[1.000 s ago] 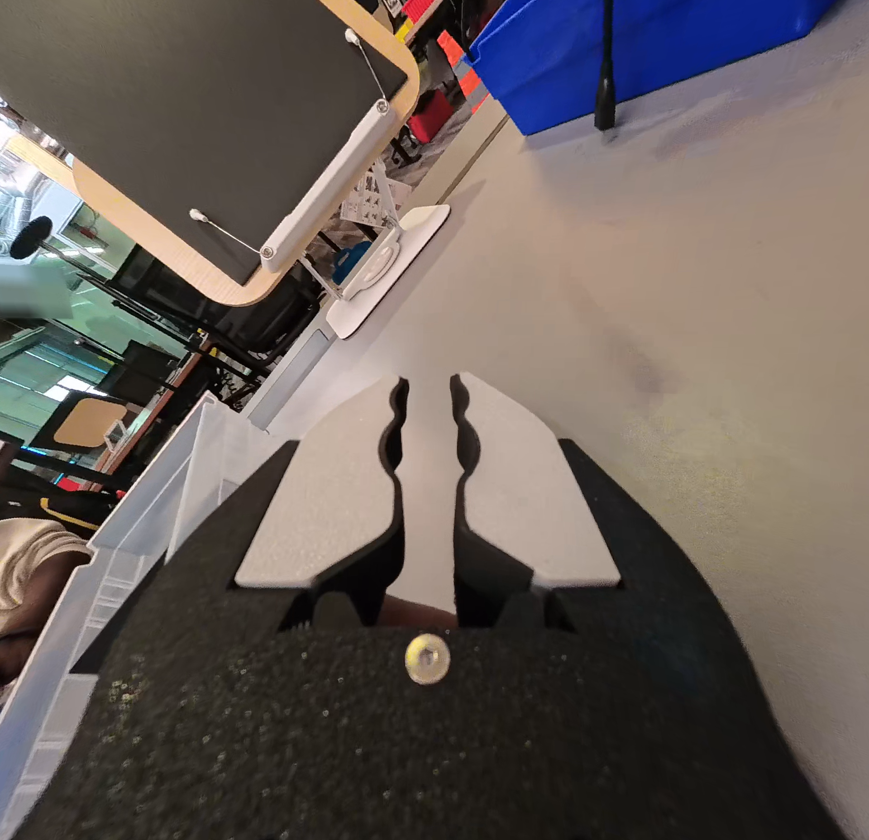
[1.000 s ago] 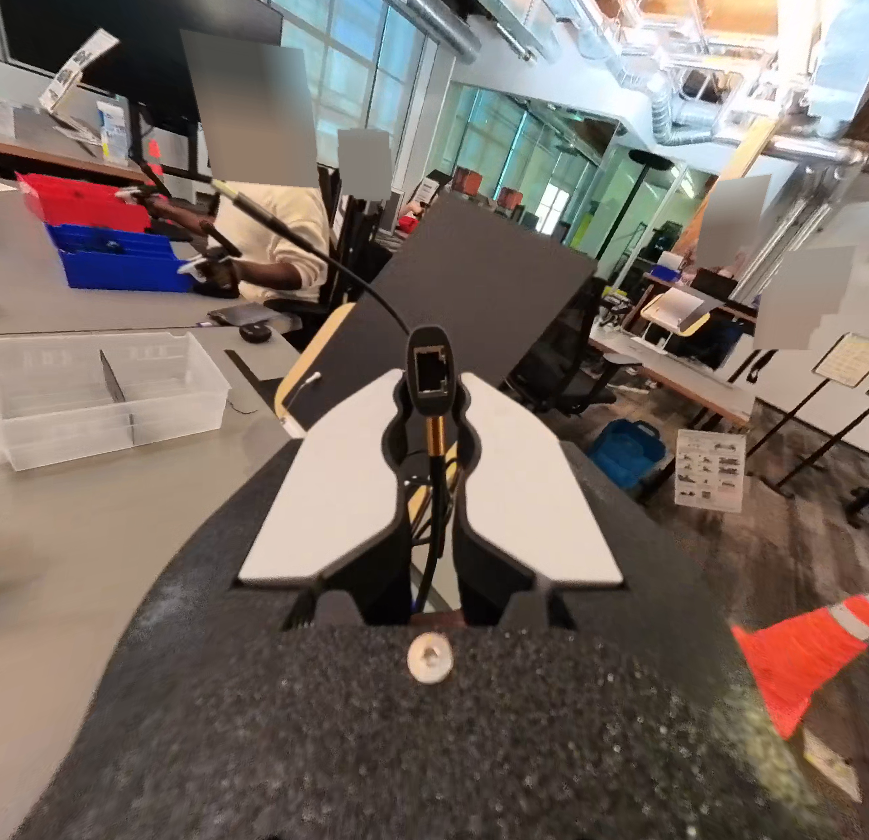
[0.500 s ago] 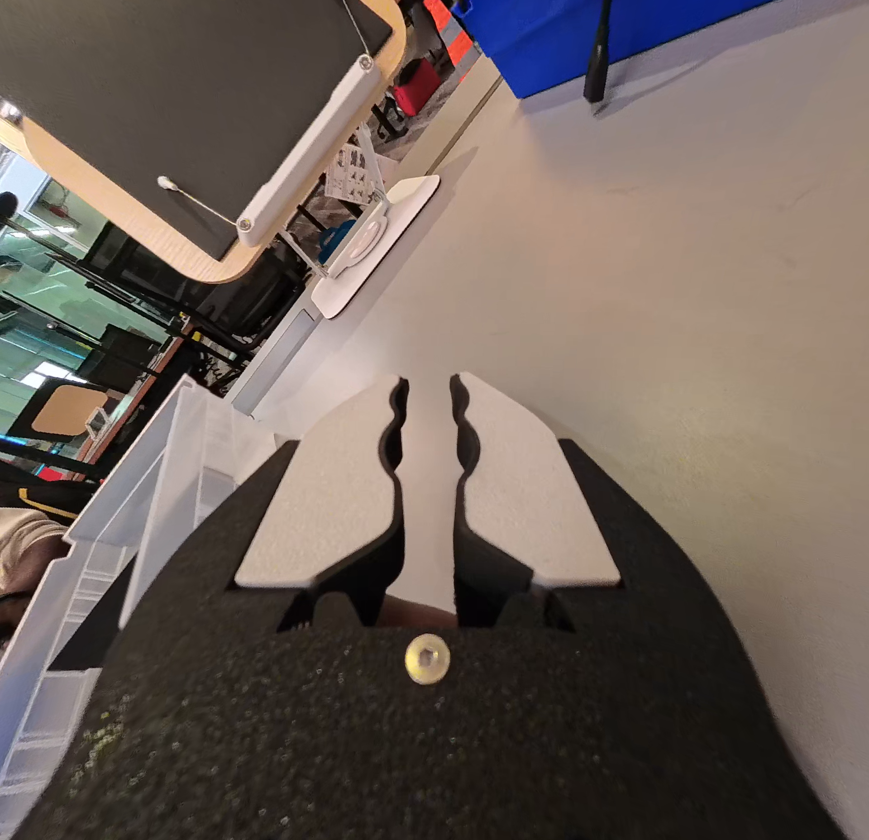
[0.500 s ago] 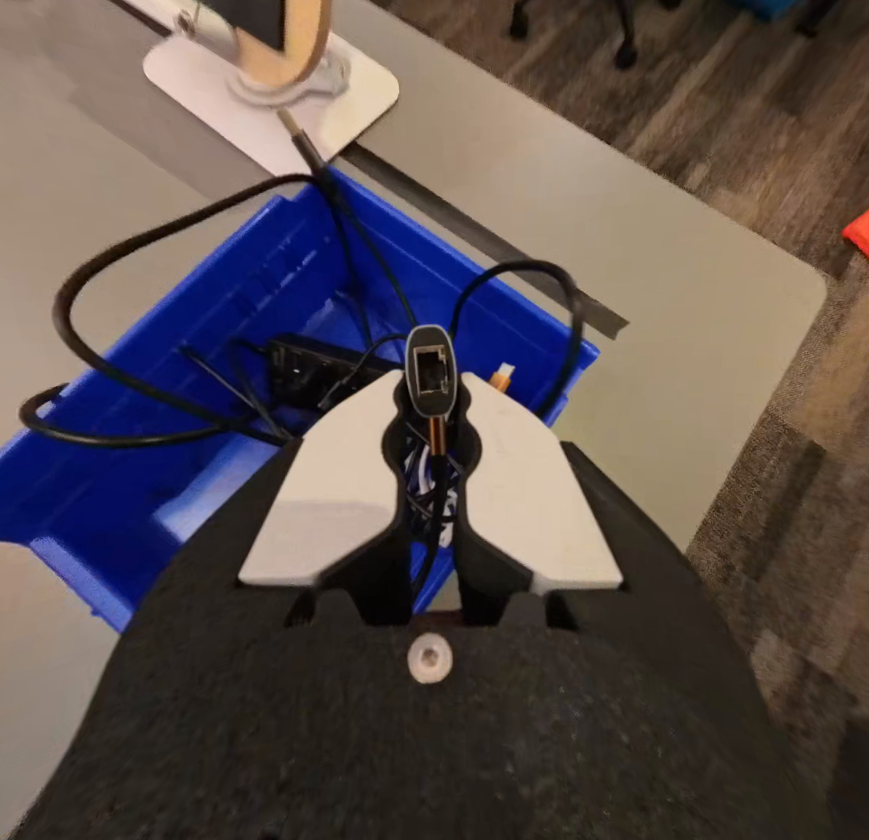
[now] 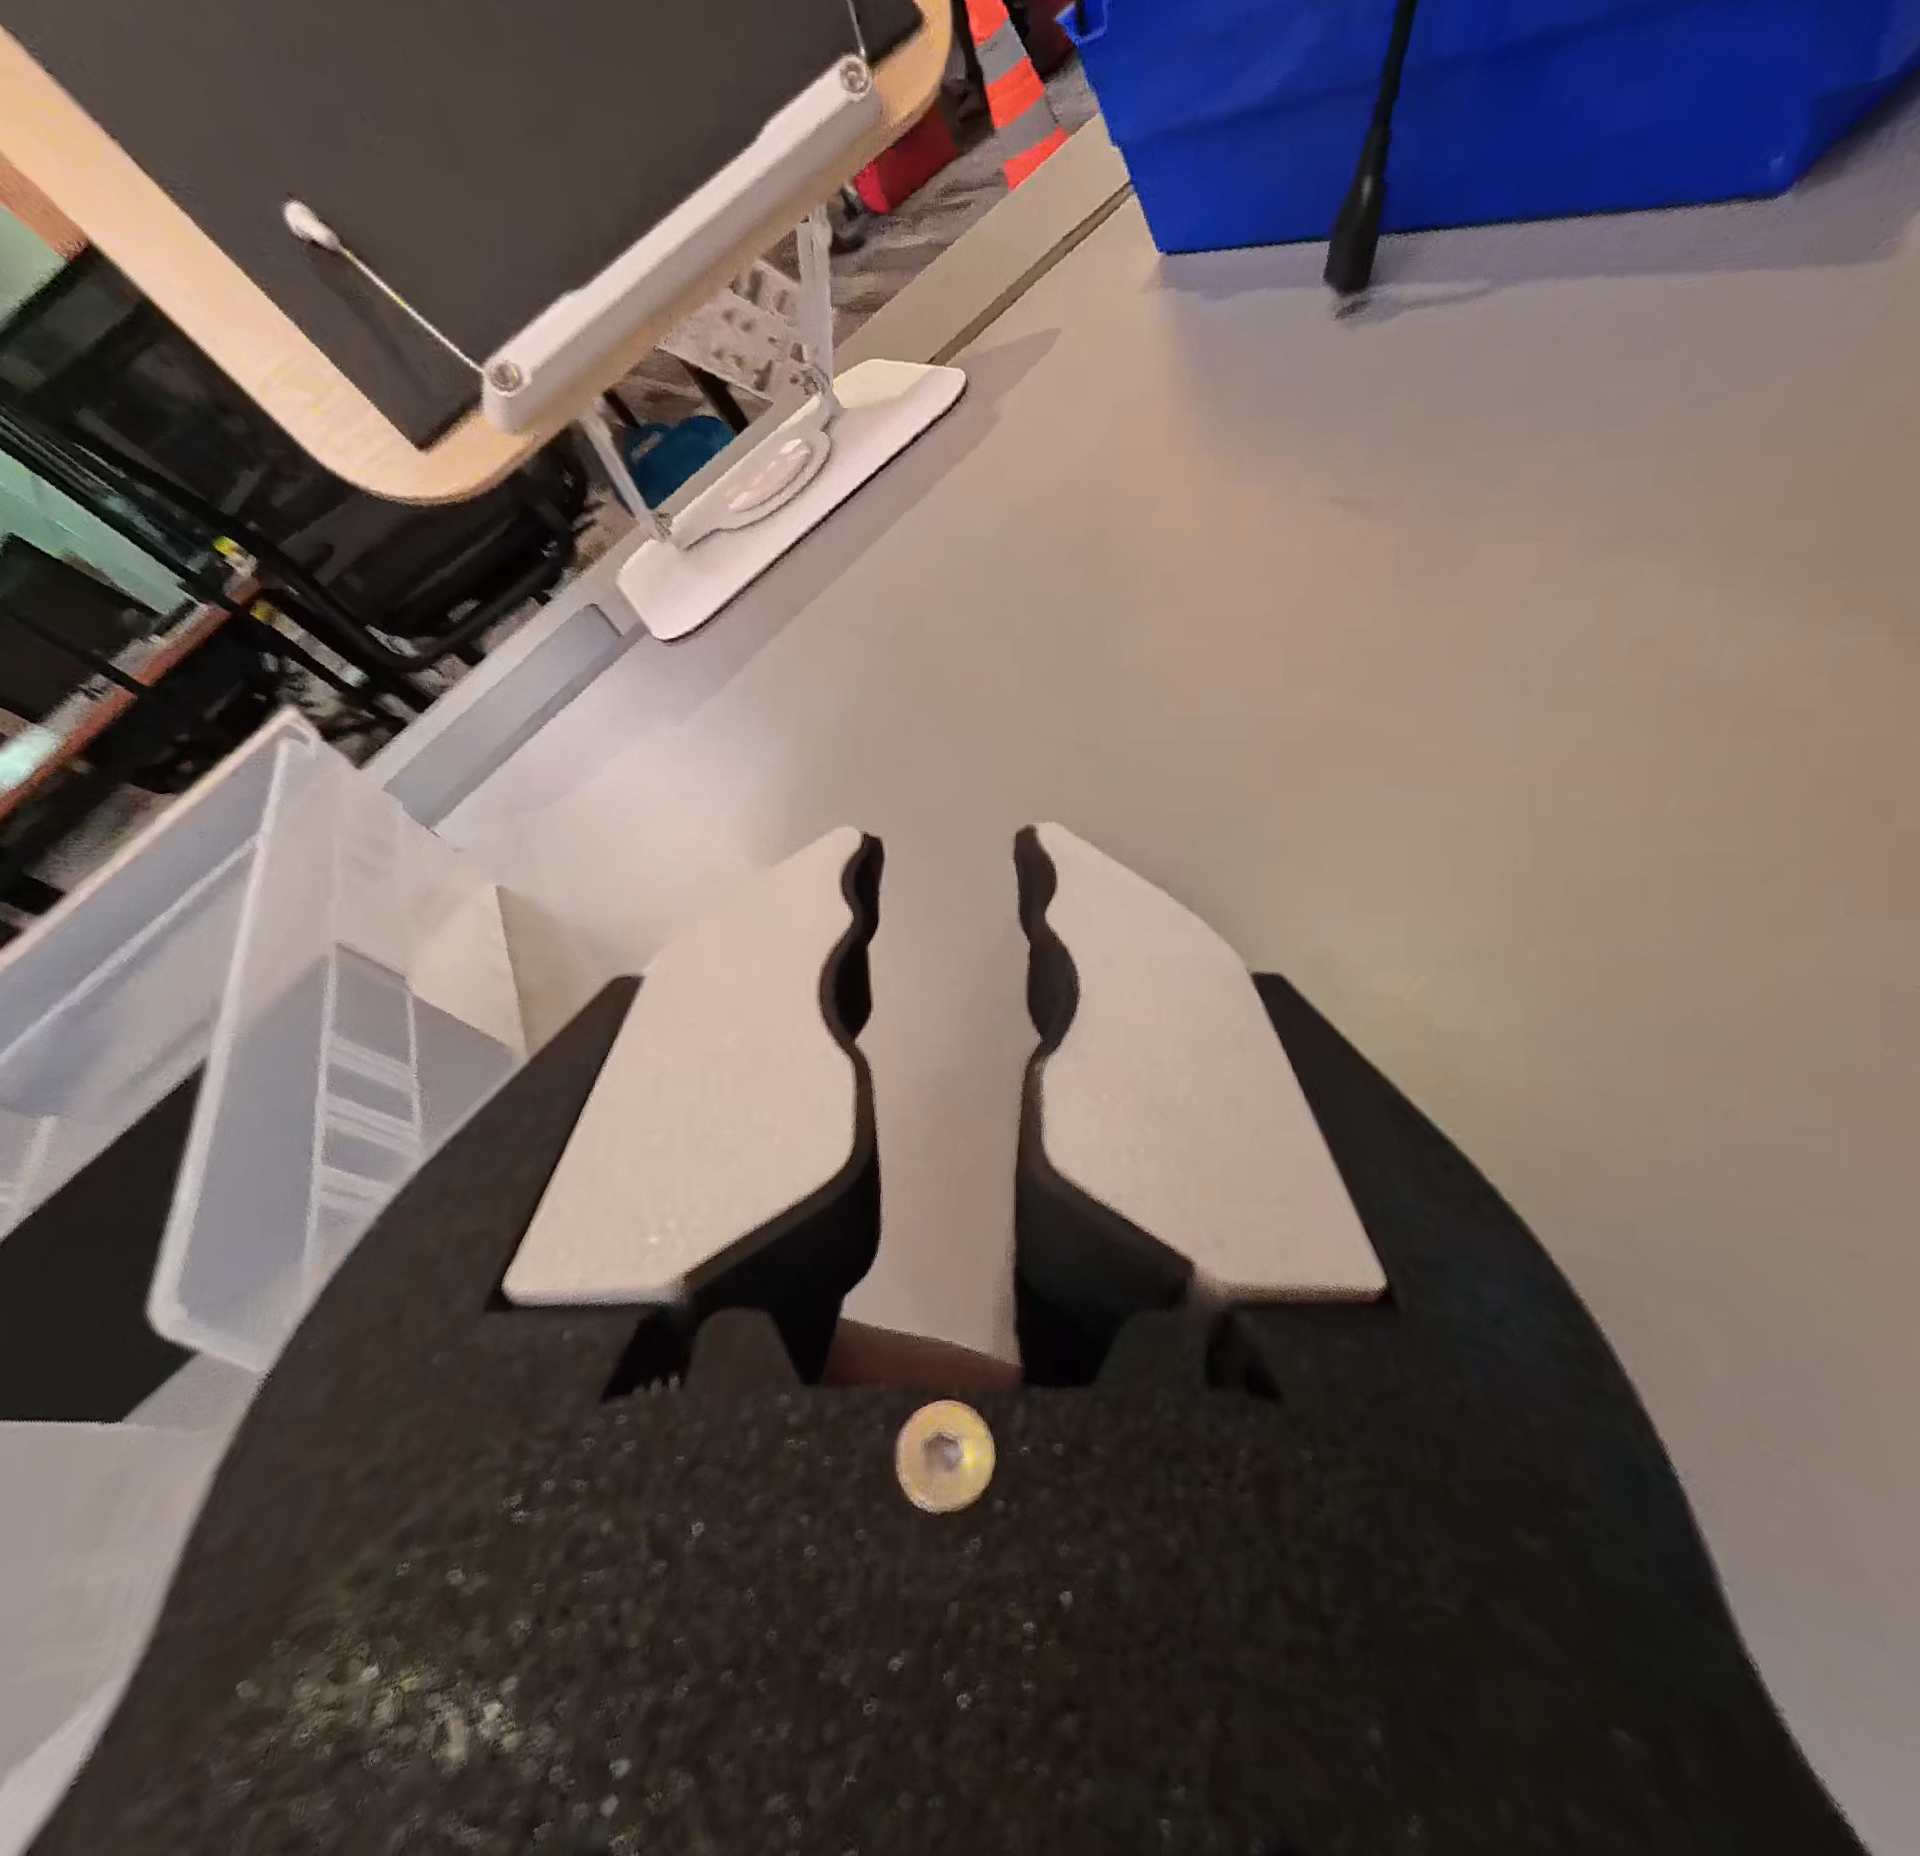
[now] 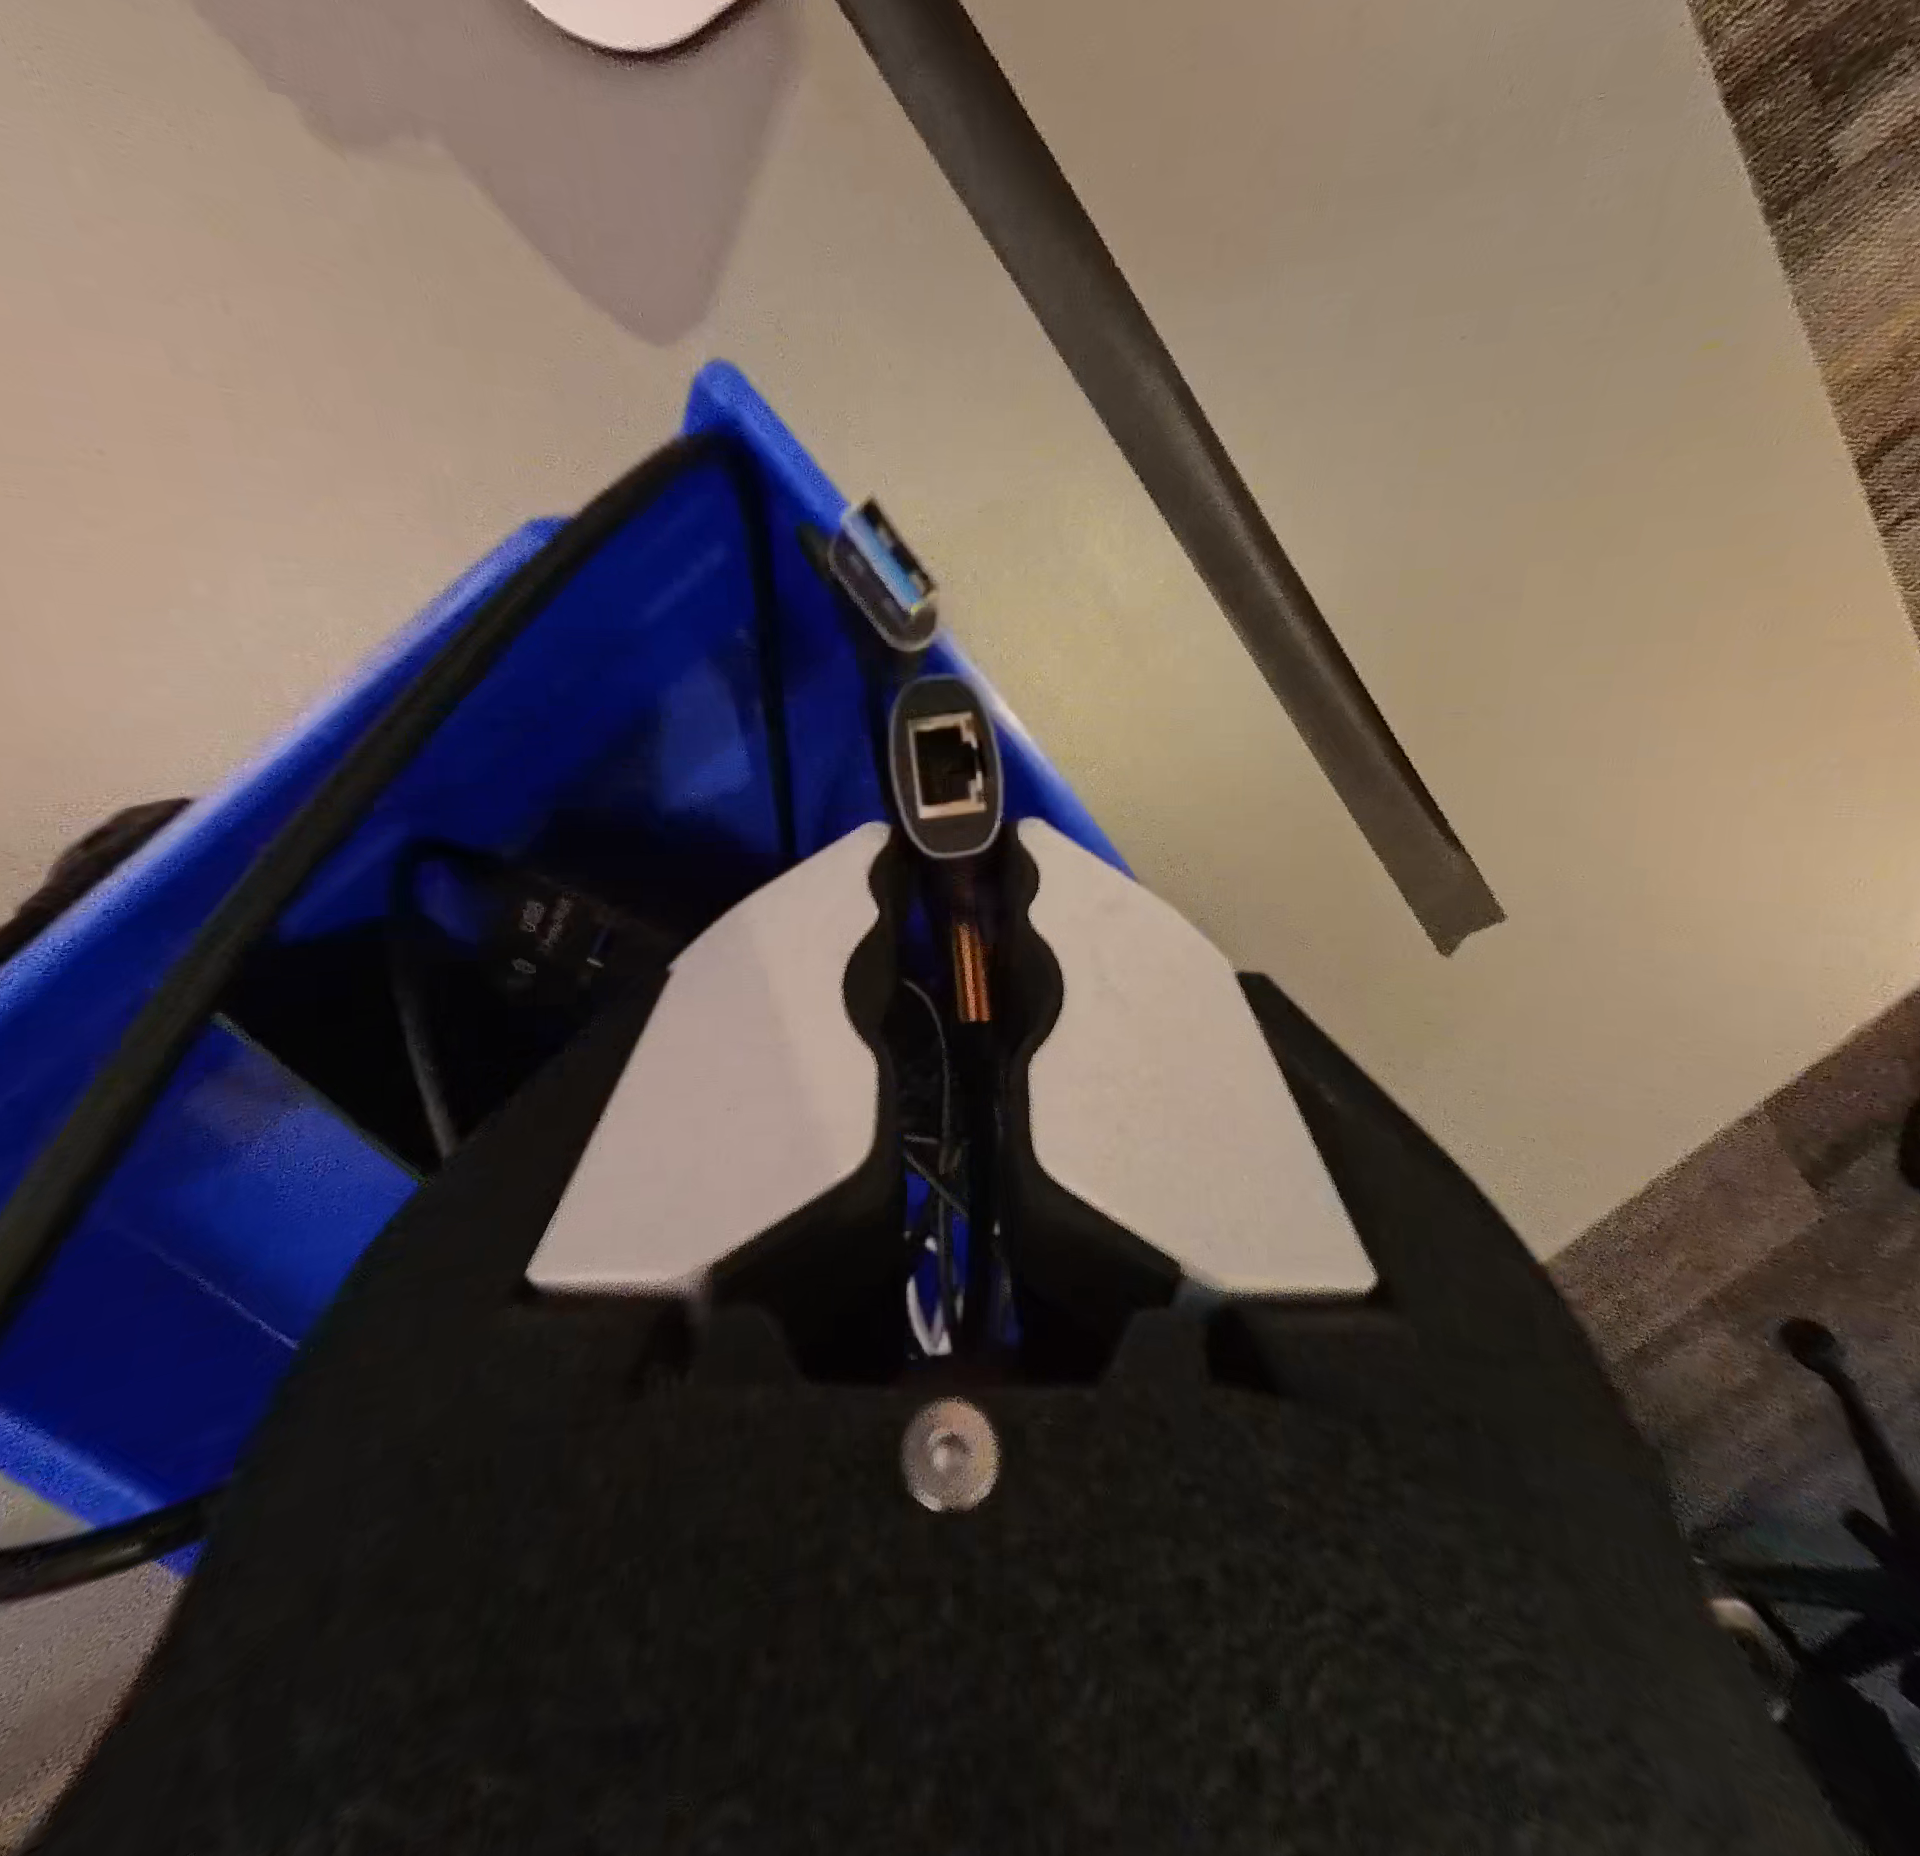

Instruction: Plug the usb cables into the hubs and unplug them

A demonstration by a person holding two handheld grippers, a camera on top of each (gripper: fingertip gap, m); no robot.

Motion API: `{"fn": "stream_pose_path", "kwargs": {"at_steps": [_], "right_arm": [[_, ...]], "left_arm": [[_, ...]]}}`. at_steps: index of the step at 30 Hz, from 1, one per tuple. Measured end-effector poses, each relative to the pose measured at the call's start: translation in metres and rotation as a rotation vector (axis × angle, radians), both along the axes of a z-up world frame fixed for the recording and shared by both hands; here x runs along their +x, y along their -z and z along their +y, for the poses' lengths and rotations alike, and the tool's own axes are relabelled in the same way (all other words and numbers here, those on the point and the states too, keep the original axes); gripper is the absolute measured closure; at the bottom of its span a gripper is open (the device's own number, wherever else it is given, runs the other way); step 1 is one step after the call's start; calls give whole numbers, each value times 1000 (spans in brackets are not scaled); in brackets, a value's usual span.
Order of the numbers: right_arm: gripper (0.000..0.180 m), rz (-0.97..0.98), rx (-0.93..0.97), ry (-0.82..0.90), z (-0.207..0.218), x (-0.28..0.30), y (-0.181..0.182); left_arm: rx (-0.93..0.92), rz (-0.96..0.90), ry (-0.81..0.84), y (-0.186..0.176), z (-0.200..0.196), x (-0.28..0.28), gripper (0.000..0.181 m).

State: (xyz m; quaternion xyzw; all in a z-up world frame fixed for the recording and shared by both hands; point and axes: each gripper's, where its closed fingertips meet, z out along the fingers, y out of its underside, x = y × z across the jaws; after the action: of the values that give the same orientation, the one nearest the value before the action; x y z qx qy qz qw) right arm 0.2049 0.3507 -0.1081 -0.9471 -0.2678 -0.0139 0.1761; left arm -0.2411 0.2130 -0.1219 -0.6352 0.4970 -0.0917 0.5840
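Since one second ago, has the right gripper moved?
Yes. The right gripper, shut on the hub, swung down from facing the room to just above the blue bin on the table.

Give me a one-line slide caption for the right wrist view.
Right gripper clamps a hub above the blue bin of black cables, a USB plug just ahead.

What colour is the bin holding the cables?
Blue. The bin shows best in the right wrist view, with black cables inside.
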Motion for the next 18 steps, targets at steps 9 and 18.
{"fn": "stream_pose_path", "kwargs": {"at_steps": [9,18], "right_arm": [[135,403,328,78,11,-10,-101],[142,450,966,309,-151,-46,-182]], "left_arm": [[-550,-203,190,8,-58,-2,144],[-394,-499,-166,-38,-22,-110,150]]}}
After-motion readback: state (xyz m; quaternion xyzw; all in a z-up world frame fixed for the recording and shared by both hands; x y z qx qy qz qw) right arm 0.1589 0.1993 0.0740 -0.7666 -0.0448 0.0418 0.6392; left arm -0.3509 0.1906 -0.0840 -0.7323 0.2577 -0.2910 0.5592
